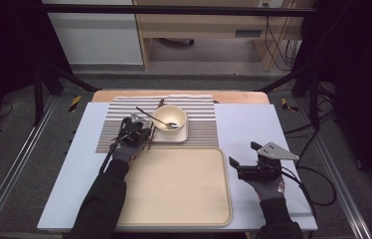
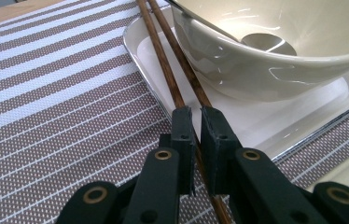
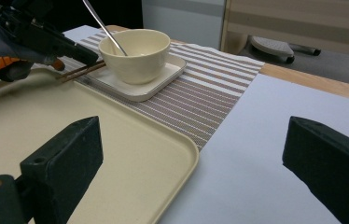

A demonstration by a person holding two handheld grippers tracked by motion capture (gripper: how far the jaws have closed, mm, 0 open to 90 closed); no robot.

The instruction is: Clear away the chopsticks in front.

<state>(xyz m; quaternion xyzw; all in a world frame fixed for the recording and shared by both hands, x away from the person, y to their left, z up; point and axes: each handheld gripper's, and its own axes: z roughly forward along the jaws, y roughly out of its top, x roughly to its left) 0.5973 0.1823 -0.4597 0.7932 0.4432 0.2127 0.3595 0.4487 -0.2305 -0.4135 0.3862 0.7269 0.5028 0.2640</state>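
The left tongs [image 2: 196,122] are closed down on a pair of brown chopsticks [image 2: 172,60], the pads nearly meeting around the sticks; from this angle they seem to press on both, though the near end is partly hidden. The chopsticks lie across the striped placemat [image 2: 46,102] with their far ends resting on the rim of the square plate [image 2: 275,126], just beside the bowl [image 2: 275,70], which leaves the near ends free for a grip from the side. The bowl stands on that plate and holds a metal spoon [image 1: 166,122] whose handle leans out over the rim. The large tray [image 1: 179,186] nearer the person carries nothing. The right tongs [image 3: 191,154] hover wide open above the table [image 3: 266,154], holding nothing.
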